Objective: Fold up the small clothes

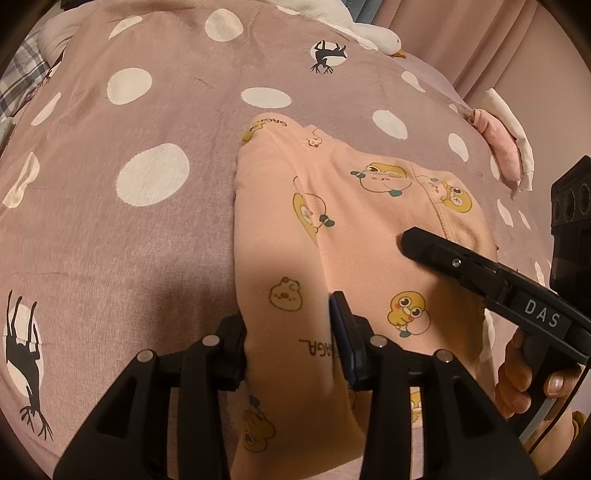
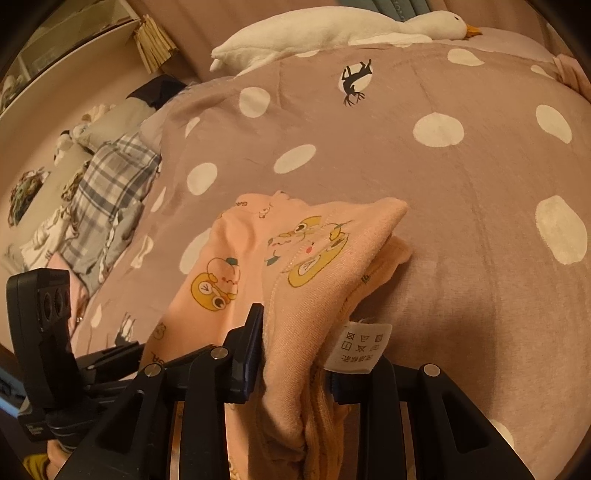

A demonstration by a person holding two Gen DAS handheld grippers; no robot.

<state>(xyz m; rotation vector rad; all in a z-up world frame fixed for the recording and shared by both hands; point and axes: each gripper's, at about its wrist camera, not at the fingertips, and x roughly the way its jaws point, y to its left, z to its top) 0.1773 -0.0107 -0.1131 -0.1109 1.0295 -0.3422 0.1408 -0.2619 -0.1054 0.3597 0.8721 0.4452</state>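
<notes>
A small peach garment (image 1: pixel 332 229) printed with yellow cartoon ducks lies on a mauve blanket with white dots (image 1: pixel 147 221). My left gripper (image 1: pixel 291 343) is shut on the near edge of the garment. My right gripper (image 2: pixel 295 354) is shut on another bunched edge of the same garment (image 2: pixel 306 258), beside its white care label (image 2: pixel 360 347). In the left wrist view the right gripper's closed black fingers (image 1: pixel 424 245) rest over the cloth from the right. The left gripper's body (image 2: pixel 48 332) shows at the left of the right wrist view.
A white plush goose (image 2: pixel 332 29) lies at the far edge of the bed. A plaid cloth (image 2: pixel 110 184) and other items sit to the left. A pink and white folded cloth (image 1: pixel 506 144) lies at the right. Curtains (image 1: pixel 480 37) hang behind.
</notes>
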